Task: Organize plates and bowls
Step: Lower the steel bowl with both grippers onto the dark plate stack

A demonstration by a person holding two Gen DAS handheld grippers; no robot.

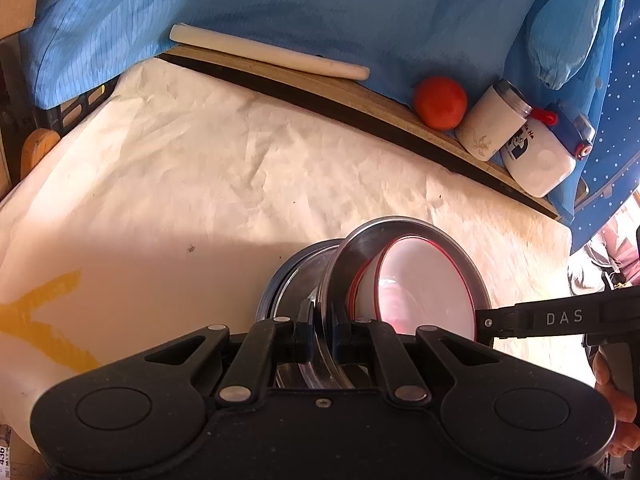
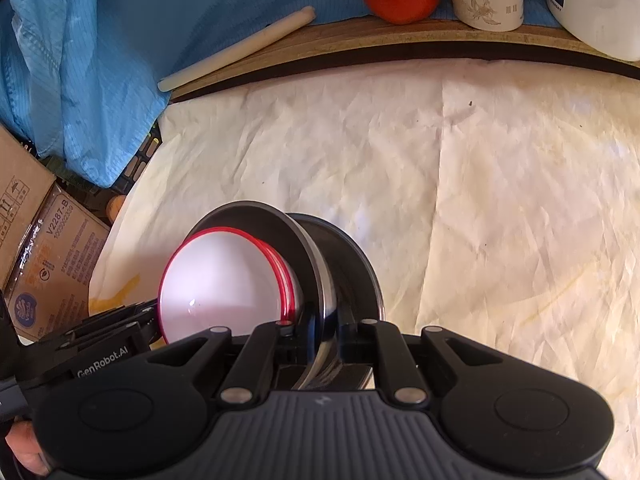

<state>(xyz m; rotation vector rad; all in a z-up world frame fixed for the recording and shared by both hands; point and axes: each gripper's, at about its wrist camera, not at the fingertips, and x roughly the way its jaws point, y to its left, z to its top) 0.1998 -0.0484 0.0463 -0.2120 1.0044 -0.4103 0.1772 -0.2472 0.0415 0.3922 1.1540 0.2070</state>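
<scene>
Both hand-held grippers are nearest to us: our left hand-held gripper (image 1: pixel 322 334) and our right hand-held gripper (image 2: pixel 324 332) each pinch narrowly the rim of the steel plate (image 1: pixel 362 246) from opposite sides. White red-rimmed bowls (image 2: pixel 218 284) sit nested in it, a second steel dish (image 2: pixel 352 264) is behind it, above the paper-covered worktop (image 1: pixel 224 160).

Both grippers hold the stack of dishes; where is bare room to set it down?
The white table cover is bare between the stack and the wooden ledge. The ledge is crowded: white roll, tomato, two containers.
</scene>
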